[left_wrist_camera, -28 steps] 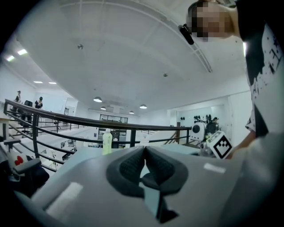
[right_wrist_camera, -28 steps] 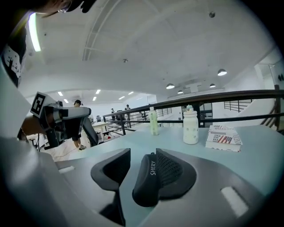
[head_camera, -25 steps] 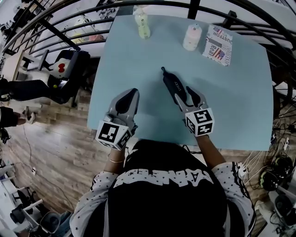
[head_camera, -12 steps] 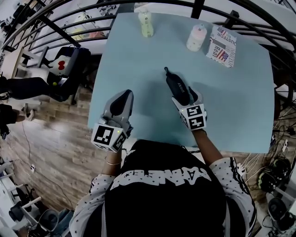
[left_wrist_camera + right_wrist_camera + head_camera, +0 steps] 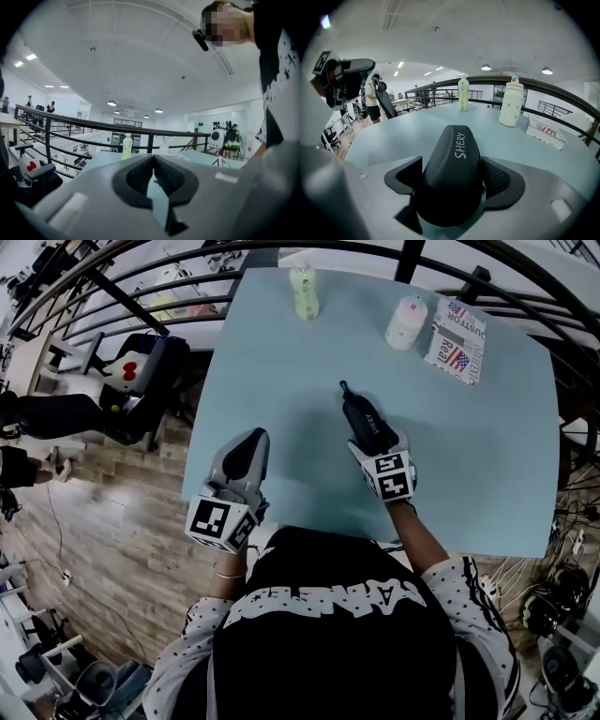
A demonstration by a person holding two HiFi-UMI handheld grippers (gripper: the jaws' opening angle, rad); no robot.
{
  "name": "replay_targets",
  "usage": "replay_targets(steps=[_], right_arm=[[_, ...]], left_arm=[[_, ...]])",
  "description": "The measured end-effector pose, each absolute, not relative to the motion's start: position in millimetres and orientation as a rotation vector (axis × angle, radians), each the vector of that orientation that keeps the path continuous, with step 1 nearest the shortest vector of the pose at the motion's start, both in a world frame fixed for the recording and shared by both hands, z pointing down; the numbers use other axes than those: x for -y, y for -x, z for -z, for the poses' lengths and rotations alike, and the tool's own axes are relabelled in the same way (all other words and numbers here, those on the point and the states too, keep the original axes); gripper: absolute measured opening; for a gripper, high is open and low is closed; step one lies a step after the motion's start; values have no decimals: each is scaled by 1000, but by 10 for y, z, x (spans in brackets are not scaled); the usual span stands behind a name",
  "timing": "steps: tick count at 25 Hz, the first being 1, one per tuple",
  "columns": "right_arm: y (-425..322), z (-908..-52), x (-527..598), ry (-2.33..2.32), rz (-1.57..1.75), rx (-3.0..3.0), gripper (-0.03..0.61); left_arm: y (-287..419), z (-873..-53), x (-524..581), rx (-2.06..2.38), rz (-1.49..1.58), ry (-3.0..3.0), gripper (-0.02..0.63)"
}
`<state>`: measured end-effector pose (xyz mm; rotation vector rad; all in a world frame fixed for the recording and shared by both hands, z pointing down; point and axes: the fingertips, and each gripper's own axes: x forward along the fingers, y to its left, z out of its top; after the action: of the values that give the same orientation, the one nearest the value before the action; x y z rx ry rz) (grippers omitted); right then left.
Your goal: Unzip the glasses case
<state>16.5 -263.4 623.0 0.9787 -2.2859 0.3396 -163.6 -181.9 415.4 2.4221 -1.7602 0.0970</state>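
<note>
A black zipped glasses case (image 5: pixel 362 414) lies on the pale blue table (image 5: pixel 281 362), its pull tab at the far end. My right gripper (image 5: pixel 381 442) sits low over the case's near end. In the right gripper view the case (image 5: pixel 457 140) fills the space between the two pads (image 5: pixel 499 177). The jaws have just been opening and stand wide, flanking the case without clamping it. My left gripper (image 5: pixel 250 439) hovers at the table's left front part, its jaws shut with nothing between them (image 5: pixel 153 157).
At the far edge stand a green bottle (image 5: pixel 304 292), a white bottle (image 5: pixel 406 322) and a printed box (image 5: pixel 458 338). A black railing (image 5: pixel 141 306) curves round the table. A chair (image 5: pixel 141 381) stands on the wooden floor at the left.
My right gripper has come down over the near end of the case and its jaws have spread wider around it. The left gripper has shifted slightly.
</note>
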Motion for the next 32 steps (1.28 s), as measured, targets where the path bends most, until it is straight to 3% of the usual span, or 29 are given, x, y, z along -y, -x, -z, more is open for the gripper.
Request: replay_targets(steps=[14,32], right_arm=[[-246,-6169,2675,-1036,-443,2337,337],[-528,-5475,2643,-1150,-414,2519,334]], left_arm=[[1573,-4149,1833,1722,-89,-2429,0],[1012,-4185,1862,1495,-11,-2487,0]])
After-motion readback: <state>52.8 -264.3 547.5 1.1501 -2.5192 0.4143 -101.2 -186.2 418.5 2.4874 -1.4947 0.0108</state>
